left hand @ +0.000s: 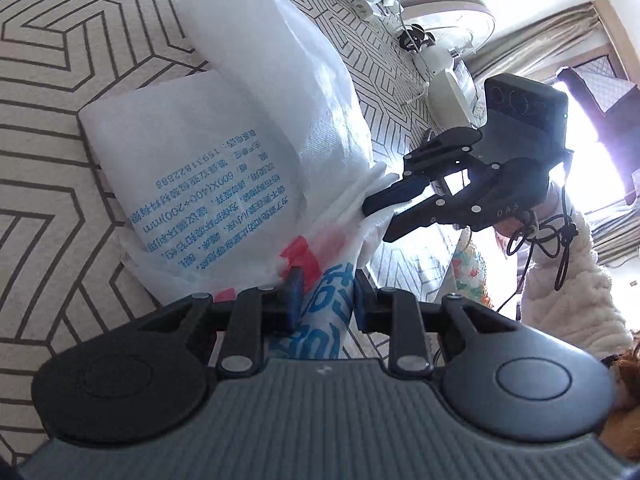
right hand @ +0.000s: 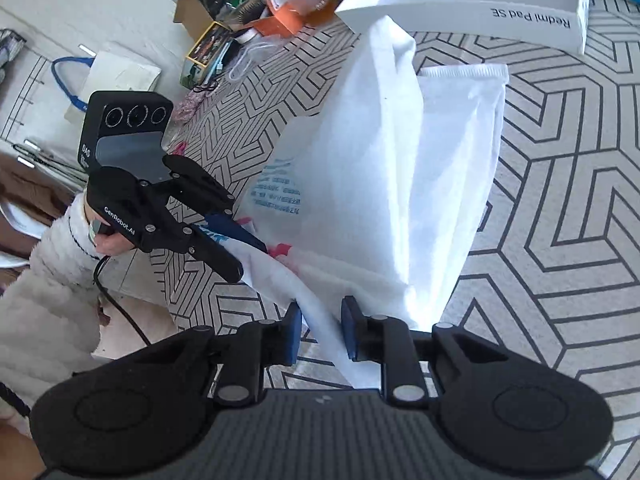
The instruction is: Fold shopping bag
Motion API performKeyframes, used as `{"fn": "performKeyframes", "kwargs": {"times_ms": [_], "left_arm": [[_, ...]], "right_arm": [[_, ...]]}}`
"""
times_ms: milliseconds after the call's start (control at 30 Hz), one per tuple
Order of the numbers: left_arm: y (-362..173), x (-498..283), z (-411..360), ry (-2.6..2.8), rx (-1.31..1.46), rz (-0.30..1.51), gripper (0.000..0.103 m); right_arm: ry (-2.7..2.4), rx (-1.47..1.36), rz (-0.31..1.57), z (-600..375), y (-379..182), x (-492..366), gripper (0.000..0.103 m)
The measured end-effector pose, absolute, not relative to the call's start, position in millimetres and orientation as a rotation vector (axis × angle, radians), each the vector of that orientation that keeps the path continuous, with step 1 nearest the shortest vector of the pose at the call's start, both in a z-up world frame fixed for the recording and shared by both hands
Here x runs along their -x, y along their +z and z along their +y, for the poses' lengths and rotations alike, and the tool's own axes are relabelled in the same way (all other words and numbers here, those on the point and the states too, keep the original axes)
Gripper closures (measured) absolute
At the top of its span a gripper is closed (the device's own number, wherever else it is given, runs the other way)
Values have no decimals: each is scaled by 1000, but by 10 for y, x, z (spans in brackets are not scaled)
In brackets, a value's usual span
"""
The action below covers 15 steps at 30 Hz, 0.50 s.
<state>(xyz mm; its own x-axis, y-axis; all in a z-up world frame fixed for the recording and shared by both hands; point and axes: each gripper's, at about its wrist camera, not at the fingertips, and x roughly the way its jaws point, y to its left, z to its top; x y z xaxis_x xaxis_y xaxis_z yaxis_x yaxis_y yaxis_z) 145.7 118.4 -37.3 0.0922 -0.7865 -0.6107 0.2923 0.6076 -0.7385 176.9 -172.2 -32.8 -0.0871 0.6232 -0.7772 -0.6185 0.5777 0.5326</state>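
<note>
A white non-woven shopping bag (left hand: 240,128) with blue print and red marks hangs lifted above the patterned carpet, its far end resting on the floor. It also shows in the right wrist view (right hand: 376,184). My left gripper (left hand: 325,296) is shut on a bunched blue-printed edge of the bag. In the right wrist view the left gripper (right hand: 236,254) shows at left, pinching the same edge. My right gripper (right hand: 320,330) is shut on a white fold of the bag. In the left wrist view the right gripper (left hand: 378,220) clamps the white edge at right.
A white Redmi Pad box (right hand: 480,4) lies on the carpet (right hand: 560,240) beyond the bag. Cluttered boxes and packets (right hand: 248,12) sit at far left. A fan base and white devices (left hand: 440,40) stand near the curtained window.
</note>
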Motion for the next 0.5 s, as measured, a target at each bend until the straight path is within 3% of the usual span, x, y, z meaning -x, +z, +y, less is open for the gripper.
{"fn": "performKeyframes", "kwargs": {"times_ms": [367,500], "left_arm": [[-14,-1133,1473,-690,360,1082,66],[-5,-1081,1525,-651,292,1066,64]], "right_arm": [[951,-308,1737,-1573,-751,-2141,87],[963,-344,1769,-1516,-827,-2095,87]]}}
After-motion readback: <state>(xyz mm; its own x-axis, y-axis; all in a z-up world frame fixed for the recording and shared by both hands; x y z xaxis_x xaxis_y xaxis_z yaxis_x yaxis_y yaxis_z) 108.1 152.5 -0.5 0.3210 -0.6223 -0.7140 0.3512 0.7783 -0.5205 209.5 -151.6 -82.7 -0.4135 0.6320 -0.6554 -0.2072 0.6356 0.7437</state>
